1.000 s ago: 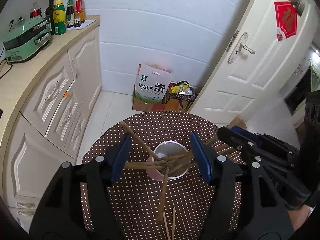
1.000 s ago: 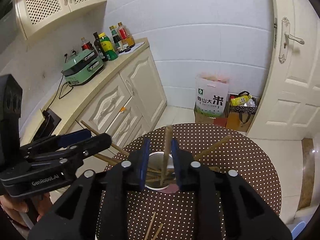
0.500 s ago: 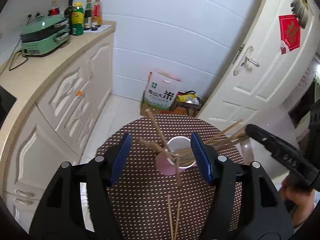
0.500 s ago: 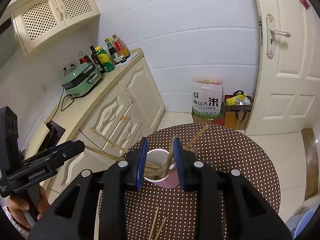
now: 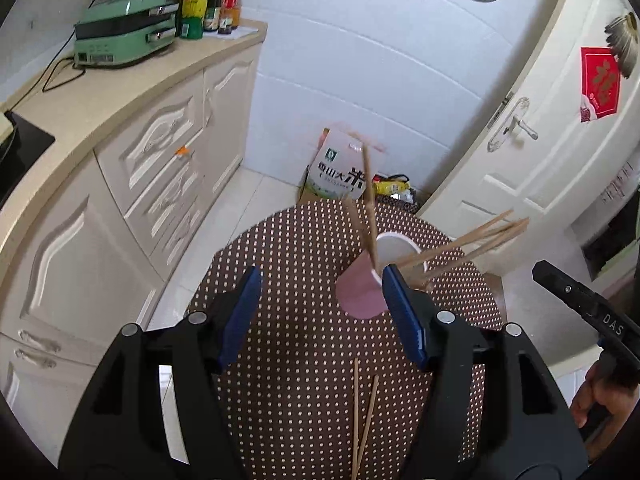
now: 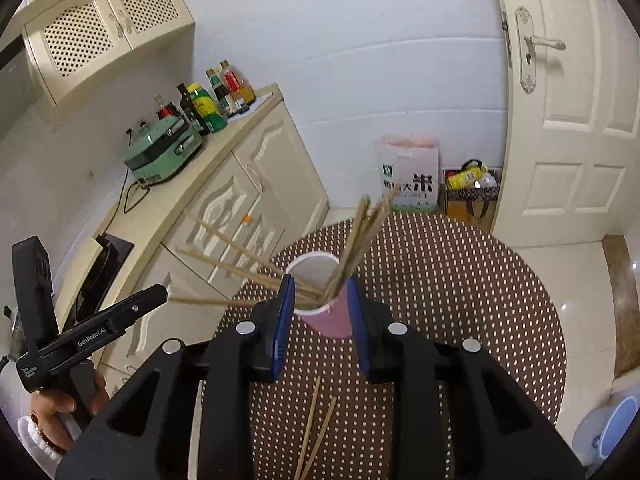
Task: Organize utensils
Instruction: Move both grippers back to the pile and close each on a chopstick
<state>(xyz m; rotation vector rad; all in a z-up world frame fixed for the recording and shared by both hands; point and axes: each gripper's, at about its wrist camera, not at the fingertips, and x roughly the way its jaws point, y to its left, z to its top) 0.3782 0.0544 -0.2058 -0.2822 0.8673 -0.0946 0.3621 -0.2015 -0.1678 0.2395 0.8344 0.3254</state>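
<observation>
Here, the pink cup [image 6: 326, 312] of chopsticks [image 6: 352, 248] stood between the parted, empty right gripper [image 6: 320, 320] fingers, while the left gripper [image 5: 320, 312] hung agape beside it.

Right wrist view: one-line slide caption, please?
Right gripper open over pink cup of chopsticks; two chopsticks lie loose on the dotted table.

We have let go of the chopstick that our right tool [image 6: 320, 316] pinched a second ago; it now leans in the pink cup [image 6: 324, 312] with the other chopsticks [image 6: 360, 236], and the tool's jaws stand wider, flanking the cup. Our left tool [image 5: 320, 312] has drawn back and left, so the cup [image 5: 362, 292] sits by its right finger [image 5: 404, 320].
</observation>
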